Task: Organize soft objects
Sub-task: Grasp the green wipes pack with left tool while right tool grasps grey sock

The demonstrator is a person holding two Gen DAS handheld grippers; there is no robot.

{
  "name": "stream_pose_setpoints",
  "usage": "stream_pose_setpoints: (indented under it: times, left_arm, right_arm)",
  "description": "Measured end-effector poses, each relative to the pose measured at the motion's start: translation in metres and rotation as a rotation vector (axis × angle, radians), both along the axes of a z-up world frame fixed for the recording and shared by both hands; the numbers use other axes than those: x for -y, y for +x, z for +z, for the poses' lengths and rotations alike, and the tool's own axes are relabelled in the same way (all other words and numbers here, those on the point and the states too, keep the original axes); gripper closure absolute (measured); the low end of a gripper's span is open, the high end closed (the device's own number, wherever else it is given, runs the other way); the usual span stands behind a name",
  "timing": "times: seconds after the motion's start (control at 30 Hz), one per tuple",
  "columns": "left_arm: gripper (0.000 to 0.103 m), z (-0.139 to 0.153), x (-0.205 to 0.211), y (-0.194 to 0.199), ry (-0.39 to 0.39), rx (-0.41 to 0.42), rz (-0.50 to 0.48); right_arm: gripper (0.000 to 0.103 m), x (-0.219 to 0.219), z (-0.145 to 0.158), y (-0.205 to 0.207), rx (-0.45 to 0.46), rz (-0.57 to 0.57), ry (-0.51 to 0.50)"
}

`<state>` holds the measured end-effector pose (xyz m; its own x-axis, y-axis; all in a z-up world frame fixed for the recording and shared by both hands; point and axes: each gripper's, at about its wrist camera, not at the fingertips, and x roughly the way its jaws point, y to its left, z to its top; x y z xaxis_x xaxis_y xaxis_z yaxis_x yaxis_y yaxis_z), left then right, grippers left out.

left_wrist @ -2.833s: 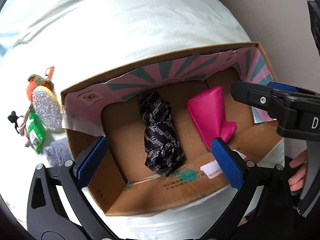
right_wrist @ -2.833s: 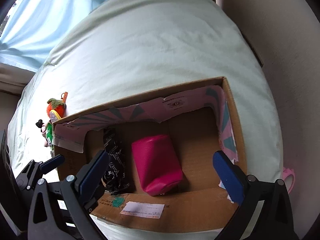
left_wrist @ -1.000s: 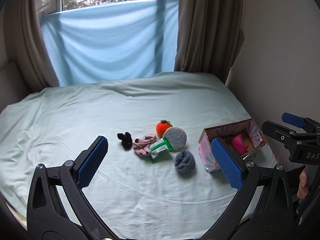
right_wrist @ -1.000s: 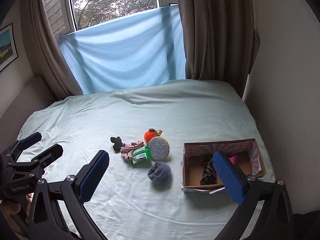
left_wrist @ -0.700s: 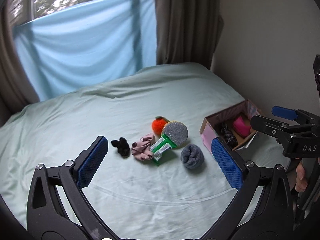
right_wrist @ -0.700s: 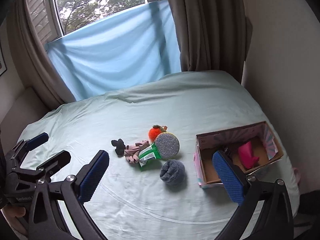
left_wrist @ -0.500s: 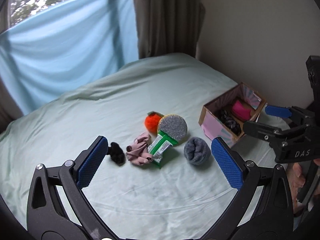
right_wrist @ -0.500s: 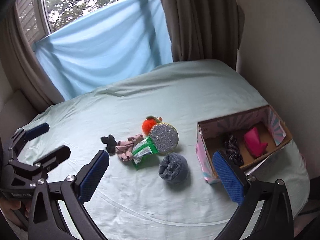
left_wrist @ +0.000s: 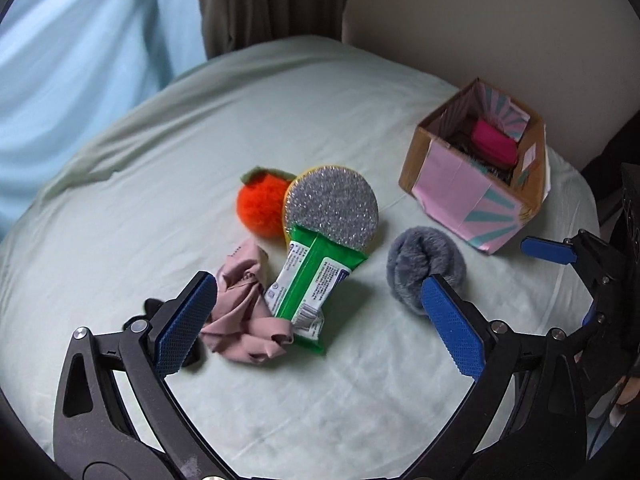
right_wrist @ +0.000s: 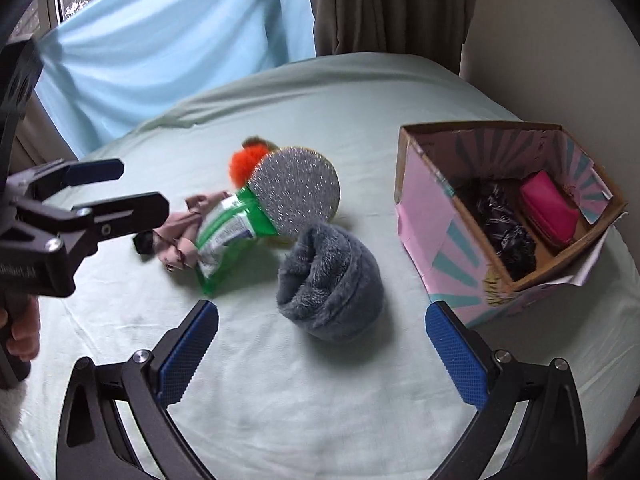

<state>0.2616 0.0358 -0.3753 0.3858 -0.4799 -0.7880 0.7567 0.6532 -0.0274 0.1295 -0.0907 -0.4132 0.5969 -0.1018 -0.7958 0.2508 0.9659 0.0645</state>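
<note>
On the pale green bed sheet (left_wrist: 160,160) lies a pile: an orange plush fruit (left_wrist: 256,210), a silver glitter round sponge (left_wrist: 332,210), a green wipes pack (left_wrist: 312,280), a crumpled pink cloth (left_wrist: 244,312) and a small black item (left_wrist: 150,308). A grey fuzzy rolled sock (right_wrist: 330,286) sits apart to the right. The cardboard box (right_wrist: 432,220) holds a magenta pouch (right_wrist: 550,210) and a black patterned cloth (right_wrist: 504,228). My left gripper (left_wrist: 320,320) hovers open over the pink cloth and wipes. My right gripper (right_wrist: 320,344) is open just in front of the grey sock.
A blue sheet (right_wrist: 172,40) hangs across the window behind the bed, with brown curtains (right_wrist: 384,4) and a beige wall (right_wrist: 560,40) to the right. The box stands near the bed's right edge. A hand (right_wrist: 22,328) holds the left gripper's handle.
Both grippers have pulled back from over the box, swung to face the bed, then closed in on the pile; the objects now fill much more of each view. Nothing was grasped.
</note>
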Motion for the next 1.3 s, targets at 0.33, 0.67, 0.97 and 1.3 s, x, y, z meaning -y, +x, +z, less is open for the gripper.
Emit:
stream_pose_setpoints:
  times: [0.33, 0.67, 0.97, 1.3]
  left_arm:
    - [0.013, -0.070, 0.034, 0.022, 0.063, -0.041, -0.065]
    - [0.038, -0.103, 0.044, 0.036, 0.123, -0.047, -0.077]
    - [0.070, -0.105, 0.037, 0.029, 0.156, -0.057, -0.074]
    - [0.071, -0.048, 0.034, 0.005, 0.103, -0.028, -0.011]
  right_arm:
    - [0.000, 0.011, -0.057, 0.029, 0.004, -0.021, -0.029]
    - [0.025, 0.017, -0.078, 0.056, -0.014, 0.036, -0.014]
    - [0.043, 0.022, -0.071, 0.051, -0.028, 0.059, 0.001]
    - [0.051, 0.023, -0.019, 0.029, 0.004, 0.100, -0.010]
